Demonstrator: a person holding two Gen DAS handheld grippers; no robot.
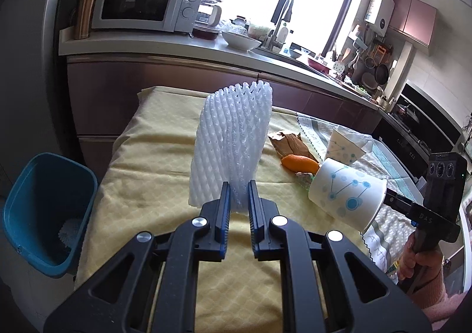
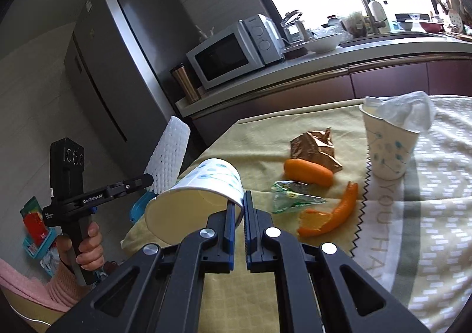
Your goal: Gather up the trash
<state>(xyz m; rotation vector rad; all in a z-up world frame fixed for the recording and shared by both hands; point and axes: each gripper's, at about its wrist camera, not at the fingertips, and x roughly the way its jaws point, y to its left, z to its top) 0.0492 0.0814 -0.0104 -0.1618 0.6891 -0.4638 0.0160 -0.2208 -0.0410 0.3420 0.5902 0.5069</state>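
My left gripper point(image 1: 239, 192) is shut on a white foam fruit net point(image 1: 230, 138), held upright above the yellow tablecloth point(image 1: 147, 162). The same net point(image 2: 169, 156) shows at the left of the right wrist view, in the left gripper point(image 2: 149, 178). My right gripper point(image 2: 239, 203) is shut on the rim of a tipped paper cup point(image 2: 194, 200) with blue dots; the cup point(image 1: 348, 194) appears lifted at the right of the left wrist view. A blue bin point(image 1: 47, 215) stands on the floor left of the table, with something white inside.
On the cloth lie orange peels point(image 2: 327, 215), an orange piece point(image 2: 308, 172), a green wrapper point(image 2: 292, 195), a crumpled brown wrapper point(image 2: 315, 148) and a second paper cup point(image 2: 389, 147) stuffed with tissue. Behind are the counter point(image 1: 165, 47), a microwave point(image 1: 141, 4) and a fridge point(image 2: 118, 73).
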